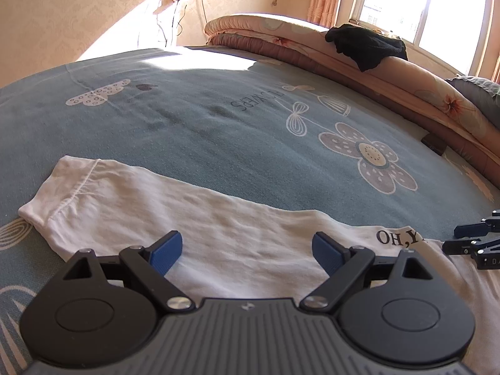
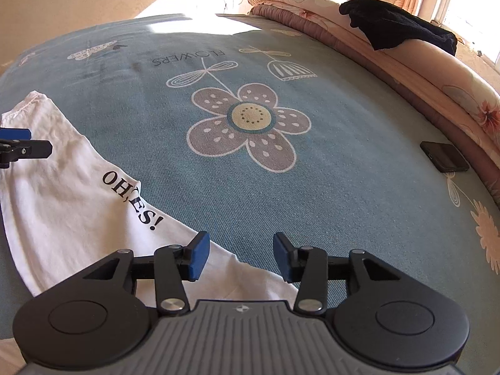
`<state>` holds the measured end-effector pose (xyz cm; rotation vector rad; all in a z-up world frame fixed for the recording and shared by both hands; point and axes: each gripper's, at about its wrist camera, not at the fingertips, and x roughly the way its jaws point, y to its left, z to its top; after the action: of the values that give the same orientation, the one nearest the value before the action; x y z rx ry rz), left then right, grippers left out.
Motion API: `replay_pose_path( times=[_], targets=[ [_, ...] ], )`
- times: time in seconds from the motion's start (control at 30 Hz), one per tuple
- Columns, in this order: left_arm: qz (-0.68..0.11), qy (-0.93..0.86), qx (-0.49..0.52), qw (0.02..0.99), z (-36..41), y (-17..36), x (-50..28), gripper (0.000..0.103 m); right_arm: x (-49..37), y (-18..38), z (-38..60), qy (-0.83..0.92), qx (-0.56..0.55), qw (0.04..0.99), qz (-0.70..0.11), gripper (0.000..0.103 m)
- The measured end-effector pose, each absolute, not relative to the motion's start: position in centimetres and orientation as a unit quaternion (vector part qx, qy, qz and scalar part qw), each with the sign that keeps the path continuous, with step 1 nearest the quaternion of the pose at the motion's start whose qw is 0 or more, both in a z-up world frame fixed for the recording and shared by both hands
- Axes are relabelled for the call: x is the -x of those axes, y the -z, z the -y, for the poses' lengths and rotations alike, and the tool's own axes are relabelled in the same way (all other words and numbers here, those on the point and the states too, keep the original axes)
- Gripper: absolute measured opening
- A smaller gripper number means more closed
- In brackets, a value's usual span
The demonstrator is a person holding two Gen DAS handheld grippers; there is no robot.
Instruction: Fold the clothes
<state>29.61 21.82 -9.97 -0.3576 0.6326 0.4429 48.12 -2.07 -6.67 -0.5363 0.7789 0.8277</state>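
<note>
Both my hand-held grippers, left (image 1: 247, 251) and right (image 2: 239, 254), hang open and empty over the white shirt (image 1: 193, 218), spread flat on the bed (image 1: 218, 131) for folding.

The white cotton T-shirt (image 1: 193, 218) lies on the teal flower-print bedsheet (image 1: 218, 125); behind, a folded peach floral quilt (image 1: 406, 93) carries a black knitted garment (image 1: 365, 47); a dark flat phone (image 2: 443, 156) lies beside the quilt.
</note>
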Motion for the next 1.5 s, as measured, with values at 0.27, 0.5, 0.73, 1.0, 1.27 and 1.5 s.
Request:
replay_pose_path(
  times=[0.27,0.5,0.73,1.0,1.27,1.5],
  targets=[
    [-0.306,-0.215,0.174,0.911,-21.8,10.0,-29.7,0.092,-47.8,7.4,2.6,-0.37,0.231,0.828,-0.353,0.005],
    [-0.306,-0.215,0.177,0.911,-21.9,10.0,-29.7,0.092,-48.4,6.0,3.3,-0.302,0.202,0.869,-0.337,0.009],
    [-0.306,-0.214,0.178,0.911,-21.9,10.0,-29.7,0.092,-45.8,3.4,6.3,-0.272,0.19,0.876,-0.352,0.009],
    [-0.306,-0.215,0.175,0.911,-21.9,10.0,-29.7,0.093,-47.1,7.5,8.6,-0.236,0.231,0.868,-0.369,0.034],
    [-0.305,-0.218,0.173,0.911,-21.8,10.0,-29.7,0.093,-49.2,7.6,8.4,-0.153,0.206,0.907,-0.335,0.035],
    [-0.293,-0.227,0.187,0.909,-22.2,9.7,-29.3,0.093,-43.6,4.3,8.2,-0.233,0.146,0.9,-0.339,0.022]
  ],
)
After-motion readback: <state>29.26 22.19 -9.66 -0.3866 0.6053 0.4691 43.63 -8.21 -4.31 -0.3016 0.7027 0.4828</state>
